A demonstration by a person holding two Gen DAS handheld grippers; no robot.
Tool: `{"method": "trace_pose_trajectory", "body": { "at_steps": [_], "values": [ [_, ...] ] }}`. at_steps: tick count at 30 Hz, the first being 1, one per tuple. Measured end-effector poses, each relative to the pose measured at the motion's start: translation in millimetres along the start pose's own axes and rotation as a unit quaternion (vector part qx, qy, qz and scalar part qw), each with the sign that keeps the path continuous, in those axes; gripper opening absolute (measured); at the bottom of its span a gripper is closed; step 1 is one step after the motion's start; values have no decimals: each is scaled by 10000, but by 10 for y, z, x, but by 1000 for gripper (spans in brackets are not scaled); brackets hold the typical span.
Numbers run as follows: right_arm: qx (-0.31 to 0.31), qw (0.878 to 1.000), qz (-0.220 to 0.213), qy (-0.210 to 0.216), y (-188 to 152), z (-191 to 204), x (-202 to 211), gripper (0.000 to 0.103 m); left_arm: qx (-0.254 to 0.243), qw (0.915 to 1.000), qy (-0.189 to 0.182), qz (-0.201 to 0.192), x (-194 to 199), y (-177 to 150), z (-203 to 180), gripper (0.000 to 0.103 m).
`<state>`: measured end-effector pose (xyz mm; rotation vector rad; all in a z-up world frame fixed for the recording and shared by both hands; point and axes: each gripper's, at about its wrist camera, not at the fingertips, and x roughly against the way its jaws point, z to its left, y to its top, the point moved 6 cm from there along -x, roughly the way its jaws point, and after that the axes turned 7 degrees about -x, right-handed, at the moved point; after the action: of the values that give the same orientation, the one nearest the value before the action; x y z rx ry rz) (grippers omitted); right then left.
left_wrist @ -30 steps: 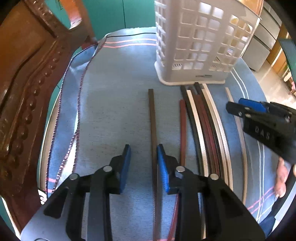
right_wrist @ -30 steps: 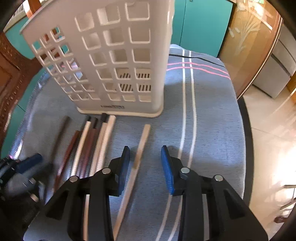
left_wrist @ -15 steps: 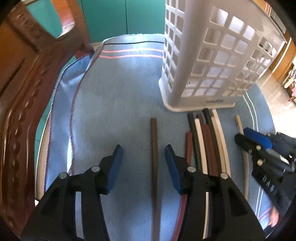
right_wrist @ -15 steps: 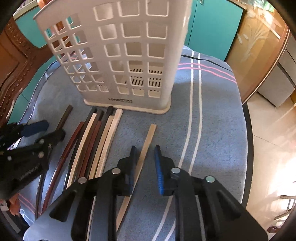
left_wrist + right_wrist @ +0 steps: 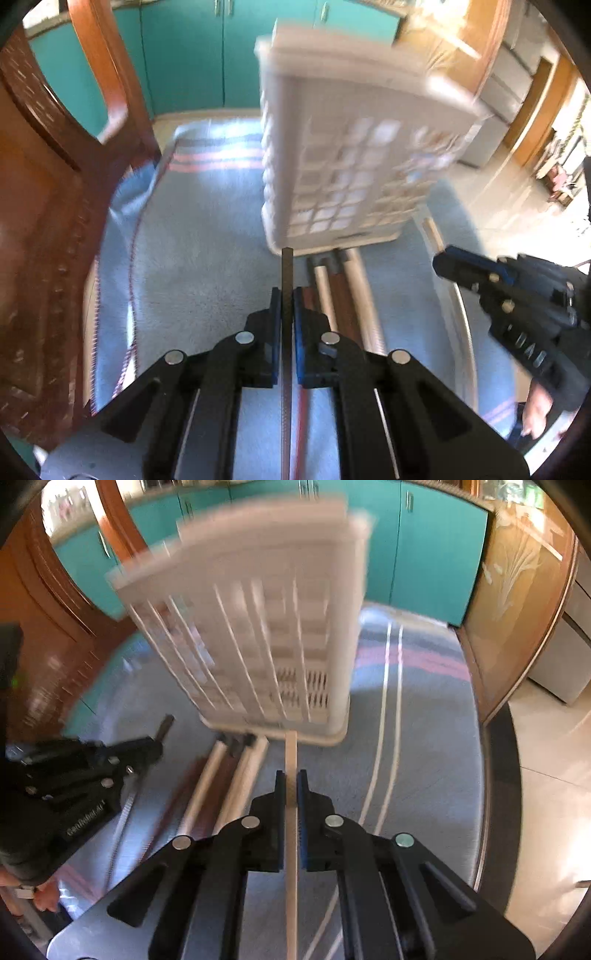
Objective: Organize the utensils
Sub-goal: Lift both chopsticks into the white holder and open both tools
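Observation:
My left gripper is shut on a dark brown chopstick and holds it above the blue cloth, tip toward the white lattice basket. My right gripper is shut on a pale beige chopstick, its tip near the basket's base. Several more chopsticks, brown, cream and dark, lie side by side on the cloth in front of the basket; they also show in the right wrist view. Each gripper shows in the other's view: the right, the left.
A blue striped cloth covers the round table. A carved wooden chair stands close on the left. Teal cabinets stand behind. The table's right edge drops to a tiled floor.
Both grippers have closed on a chopstick each and lifted it off the cloth. The views have tipped up toward the basket, which is blurred by motion.

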<state>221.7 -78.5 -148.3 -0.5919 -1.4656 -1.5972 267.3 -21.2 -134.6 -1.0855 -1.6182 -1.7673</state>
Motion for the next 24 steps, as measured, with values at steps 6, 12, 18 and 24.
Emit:
{"method": "trace_pose_trajectory", "body": {
  "at_steps": [6,12,18,24],
  "values": [
    [96,9939,-830,724,109,39,885,6,-141,9969,-156,-754,760,5,-138,7],
    [138,9817,-1546,1108,265,6,1586,7,-126,9874,-205,-1564,1510,166,-21,7],
    [6,9734,-1950,1203,492,-7,1899,7,-75,9764,16,-2159,2077,505,85,7],
    [-181,9634,-2321,1328,907,-19,2138,7,192,9621,85,-2721,2531,928,267,7]
  ]
}}
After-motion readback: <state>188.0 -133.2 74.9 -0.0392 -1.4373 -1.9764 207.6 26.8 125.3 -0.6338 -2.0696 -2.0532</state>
